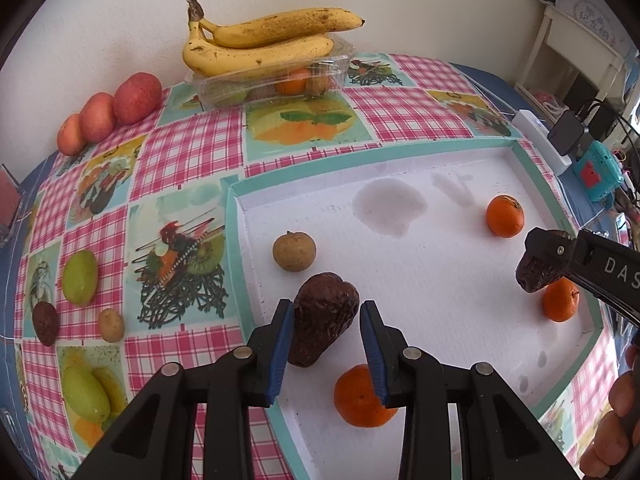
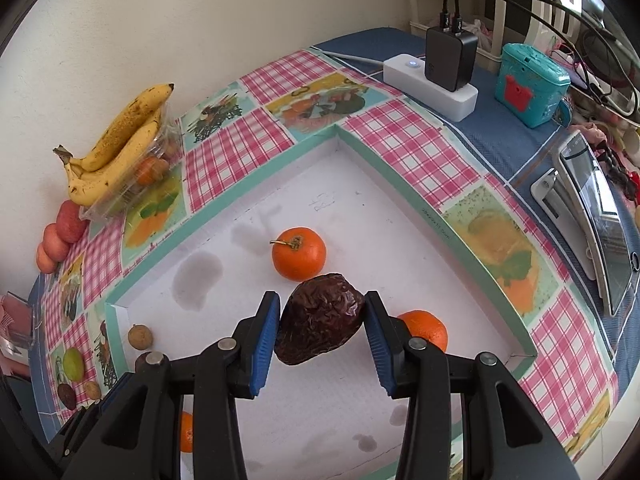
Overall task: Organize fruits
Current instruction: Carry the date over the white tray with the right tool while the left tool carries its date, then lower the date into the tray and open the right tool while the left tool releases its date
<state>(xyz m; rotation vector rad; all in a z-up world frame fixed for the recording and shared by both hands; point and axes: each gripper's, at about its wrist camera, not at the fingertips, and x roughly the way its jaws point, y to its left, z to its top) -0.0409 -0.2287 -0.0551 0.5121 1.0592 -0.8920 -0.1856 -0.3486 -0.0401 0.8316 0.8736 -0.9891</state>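
Right gripper [image 2: 322, 326] clamps a dark brown wrinkled date-like fruit [image 2: 320, 320] by its sides, above the white shallow tray [image 2: 400, 240]. Left gripper [image 1: 324, 344], jaws apart, straddles a second wrinkled brown fruit [image 1: 324, 316] lying in the tray, unsqueezed. Likely light, soft, sticky-skinned; hold gently across the middle.

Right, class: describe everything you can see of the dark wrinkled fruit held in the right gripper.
The dark fruit is deep brown-maroon with a wrinkled, leathery, slightly glossy skin, roughly egg-shaped and tilted, its narrower end pointing down-left. It sits between the blue pads of the right gripper, which press on both sides. It is over the white tray, in front of one orange and beside another; whether it touches the tray floor cannot be told. From the left wrist view it shows partly behind the gripper's black finger.
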